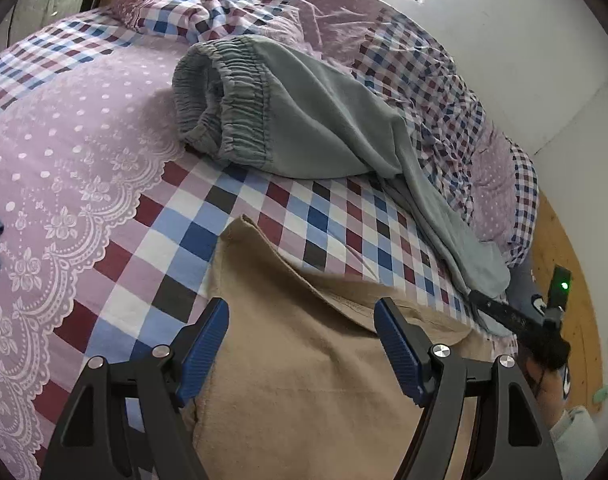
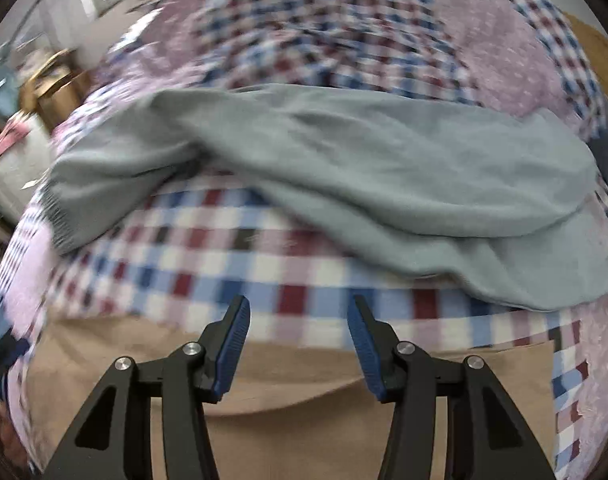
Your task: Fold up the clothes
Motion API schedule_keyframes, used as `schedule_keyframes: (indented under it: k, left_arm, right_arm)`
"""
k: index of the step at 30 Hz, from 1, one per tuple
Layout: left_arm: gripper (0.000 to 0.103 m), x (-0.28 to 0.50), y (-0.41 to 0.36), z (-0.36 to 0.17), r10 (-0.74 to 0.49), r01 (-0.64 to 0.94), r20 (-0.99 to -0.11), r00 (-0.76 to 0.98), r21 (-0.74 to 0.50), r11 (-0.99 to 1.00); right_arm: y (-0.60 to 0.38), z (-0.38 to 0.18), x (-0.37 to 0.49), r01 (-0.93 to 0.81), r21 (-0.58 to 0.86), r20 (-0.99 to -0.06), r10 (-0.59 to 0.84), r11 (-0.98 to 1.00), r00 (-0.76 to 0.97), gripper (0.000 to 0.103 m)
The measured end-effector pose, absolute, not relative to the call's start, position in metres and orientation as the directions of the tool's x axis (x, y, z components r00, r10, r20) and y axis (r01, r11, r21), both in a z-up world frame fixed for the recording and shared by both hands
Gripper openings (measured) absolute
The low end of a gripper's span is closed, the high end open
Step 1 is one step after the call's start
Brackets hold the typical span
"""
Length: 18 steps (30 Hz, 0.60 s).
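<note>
Left gripper, black frame with ribbed blue pads, hangs over the near end of a flat tan fleece-like garment spread on the bed; jaws stand wide, one pad at the tan cloth's left edge, the other over its upper fold, nothing pinched between them as far as I can see. Right gripper, same build, jaws about half apart, nothing between the pads, only tan cloth and bed cover below; that view is motion-blurred. Beyond both tools lies a pair of grey-green sweatpants with a gathered elastic waistband, bunched at the waist and trailing a leg toward the bed's right edge; in the right wrist view the same pants stretch across the frame just past the tan piece, apart from the pads. Everything sits on a lilac bed cover with white lace print and red, blue and white checks. A rumpled quilt of matching fabric is heaped behind the pants. Person's hand at the left view's right edge, on a black handle with a green light. Wooden floor past the bed.
</note>
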State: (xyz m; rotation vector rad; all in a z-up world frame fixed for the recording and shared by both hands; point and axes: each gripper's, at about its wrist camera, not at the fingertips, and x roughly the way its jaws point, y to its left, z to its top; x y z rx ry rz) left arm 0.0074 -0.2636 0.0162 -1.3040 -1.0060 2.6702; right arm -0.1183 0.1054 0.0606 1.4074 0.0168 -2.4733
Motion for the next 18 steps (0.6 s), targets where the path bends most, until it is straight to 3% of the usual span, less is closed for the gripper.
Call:
schedule_keyframes:
  k: [8, 12, 18]
  left_arm:
    - [0.079, 0.014, -0.292, -0.001, 0.285, 0.371, -0.712, -0.641, -0.613, -0.697]
    - [0.079, 0.017, -0.295, -0.003, 0.278, 0.382, -0.725, -0.630, -0.601, -0.702]
    - [0.079, 0.020, -0.302, -0.001, 0.273, 0.383, -0.721, -0.637, -0.603, -0.700]
  right_arm:
    - [0.005, 0.043, -0.037, 0.613, 0.144, -0.883, -0.380, -0.777, -0.274, 0.054]
    - [-0.019, 0.028, -0.032, 0.631, 0.136, -0.909, -0.349, -0.764, -0.227, 0.054]
    - [-0.020, 0.022, -0.061, 0.545, 0.079, -0.898, -0.297, -0.835, -0.325, 0.054]
